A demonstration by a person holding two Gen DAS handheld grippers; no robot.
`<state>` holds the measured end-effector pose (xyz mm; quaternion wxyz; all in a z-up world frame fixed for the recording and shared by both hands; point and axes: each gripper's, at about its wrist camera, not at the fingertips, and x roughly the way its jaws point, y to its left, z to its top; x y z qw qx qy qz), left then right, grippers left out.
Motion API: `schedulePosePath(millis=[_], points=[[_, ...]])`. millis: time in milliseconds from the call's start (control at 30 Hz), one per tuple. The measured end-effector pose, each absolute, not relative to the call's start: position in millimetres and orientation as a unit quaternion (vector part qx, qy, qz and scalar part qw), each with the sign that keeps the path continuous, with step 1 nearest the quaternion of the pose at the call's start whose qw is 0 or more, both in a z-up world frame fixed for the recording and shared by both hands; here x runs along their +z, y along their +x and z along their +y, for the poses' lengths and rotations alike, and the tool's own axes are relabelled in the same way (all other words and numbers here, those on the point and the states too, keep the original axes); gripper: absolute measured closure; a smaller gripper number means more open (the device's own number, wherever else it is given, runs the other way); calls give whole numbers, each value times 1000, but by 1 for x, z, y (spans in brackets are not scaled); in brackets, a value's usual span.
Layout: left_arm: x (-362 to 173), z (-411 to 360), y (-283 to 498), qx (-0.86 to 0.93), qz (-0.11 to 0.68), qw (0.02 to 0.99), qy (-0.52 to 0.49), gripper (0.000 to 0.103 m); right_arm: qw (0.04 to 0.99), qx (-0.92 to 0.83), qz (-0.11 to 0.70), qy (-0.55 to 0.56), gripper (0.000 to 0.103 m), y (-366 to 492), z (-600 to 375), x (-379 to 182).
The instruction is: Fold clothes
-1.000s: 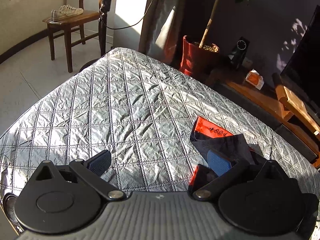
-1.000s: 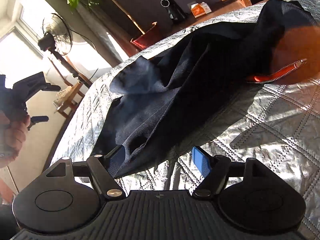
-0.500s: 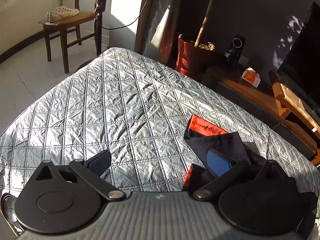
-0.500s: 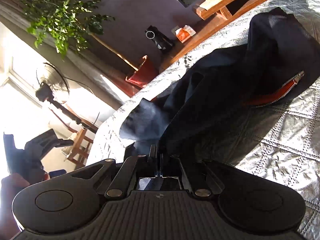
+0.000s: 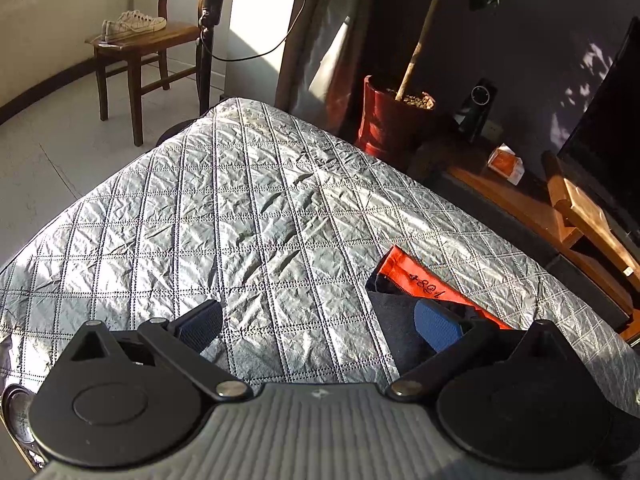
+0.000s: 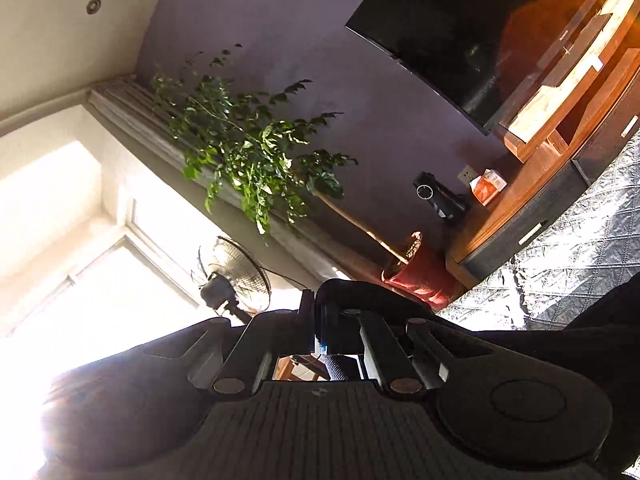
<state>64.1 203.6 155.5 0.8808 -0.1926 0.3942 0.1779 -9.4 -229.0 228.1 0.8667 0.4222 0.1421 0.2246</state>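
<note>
A dark navy garment (image 5: 396,320) with an orange lining (image 5: 416,276) lies on the silver quilted bed cover (image 5: 248,216), at the lower right of the left wrist view. My left gripper (image 5: 320,320) is open and hovers above the cover, its right fingertip (image 5: 436,324) over the garment's edge. My right gripper (image 6: 314,320) is shut on a fold of the same dark garment (image 6: 592,320) and is lifted and tilted up toward the wall. The cloth drapes over its right finger and trails off to the right.
A red plant pot (image 5: 392,120) and a wooden TV bench (image 5: 560,208) stand beyond the bed's far right edge. A wooden chair with white sneakers (image 5: 134,26) and a fan stand (image 5: 210,8) are at the far left. A television (image 6: 480,32) hangs on the wall.
My right gripper closed on the garment's edge, then lifted and tilted upward, so its view now shows the wall. My left gripper stayed open and drifted slightly forward.
</note>
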Motion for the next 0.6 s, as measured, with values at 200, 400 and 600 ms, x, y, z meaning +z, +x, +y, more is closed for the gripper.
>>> schedulePosePath(millis=[200,400,600], points=[[155,201,66,175,395,882,-185,1,880,257,260,302,59,98,-175,209],[156,194,70,148,399,888,-175,1,881,208,272,327,27,82,-197,166],[154,164,74,92,411,898,-123,1,866,146,361,314,26,42,-214,89]])
